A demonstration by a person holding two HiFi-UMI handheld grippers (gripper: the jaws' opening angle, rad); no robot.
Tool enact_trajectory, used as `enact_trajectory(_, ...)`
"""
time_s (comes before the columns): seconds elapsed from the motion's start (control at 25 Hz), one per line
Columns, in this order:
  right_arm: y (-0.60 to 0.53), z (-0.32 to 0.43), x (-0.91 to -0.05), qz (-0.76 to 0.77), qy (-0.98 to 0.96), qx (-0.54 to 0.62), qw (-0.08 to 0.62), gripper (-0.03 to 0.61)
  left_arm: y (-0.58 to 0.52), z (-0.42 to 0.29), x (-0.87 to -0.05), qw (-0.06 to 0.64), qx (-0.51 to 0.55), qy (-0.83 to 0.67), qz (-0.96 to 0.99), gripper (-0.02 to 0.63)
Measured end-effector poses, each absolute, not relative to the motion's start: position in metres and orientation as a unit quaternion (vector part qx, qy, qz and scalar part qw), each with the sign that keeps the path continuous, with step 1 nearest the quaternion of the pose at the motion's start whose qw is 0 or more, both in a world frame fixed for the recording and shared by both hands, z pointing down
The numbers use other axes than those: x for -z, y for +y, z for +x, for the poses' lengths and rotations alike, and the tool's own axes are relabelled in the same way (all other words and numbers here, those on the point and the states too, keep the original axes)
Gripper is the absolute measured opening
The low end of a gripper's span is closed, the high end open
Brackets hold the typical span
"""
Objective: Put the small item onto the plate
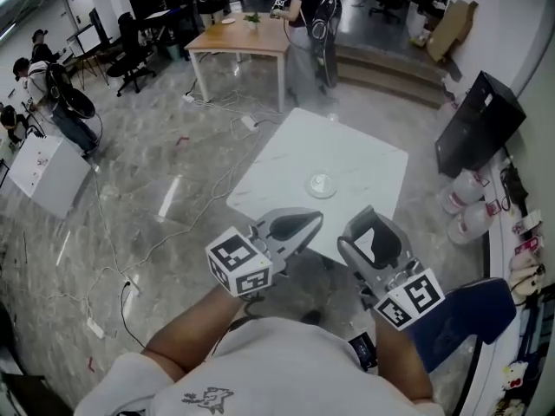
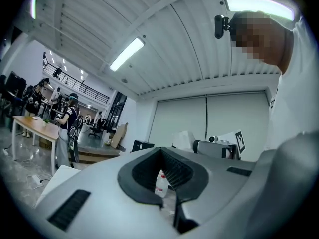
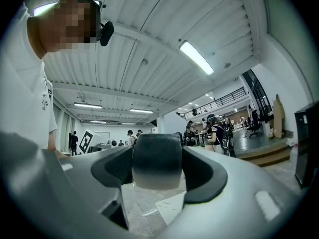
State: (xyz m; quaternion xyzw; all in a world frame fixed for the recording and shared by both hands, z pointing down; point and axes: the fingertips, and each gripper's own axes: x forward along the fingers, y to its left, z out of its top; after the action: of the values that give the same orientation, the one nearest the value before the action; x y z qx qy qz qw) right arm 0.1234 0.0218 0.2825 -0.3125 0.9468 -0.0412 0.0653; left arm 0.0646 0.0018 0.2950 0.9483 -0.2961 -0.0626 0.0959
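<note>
A small round plate (image 1: 321, 185) lies on a white marble-look table (image 1: 364, 154) ahead of me. Both grippers are held close to my chest, short of the table's near edge. My right gripper (image 1: 375, 245) is shut on a small item (image 3: 157, 158), a dark rounded piece with a pale lower end, filling the space between its jaws (image 3: 157, 185). My left gripper (image 1: 295, 226) points toward the table with its tips together and nothing between them (image 2: 172, 195); a white bottle on the floor shows through the hollow between its pads.
A black screen (image 1: 477, 124) leans at the right wall with white bottles (image 1: 464, 206) below it. A blue seat (image 1: 460, 315) is at my right. Cables run over the shiny floor at left. A wooden table (image 1: 243, 37) and several people stand farther back.
</note>
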Motion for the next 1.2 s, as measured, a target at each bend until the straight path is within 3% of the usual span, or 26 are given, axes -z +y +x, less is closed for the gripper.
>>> enact_trajectory(0.56,-0.103,0.164,-0.301,-0.285,0.954,0.058,0.069,0.301,-0.124,0.109,-0.308,0.11,0.061,-0.307,0.943,0.006)
enact_trajectory(1.2,-0.327,0.083,-0.345,-0.348,0.932,0.097,0.025,0.301,-0.359,0.026,-0.35,0.142,0.035,-0.266,0.953,0.006)
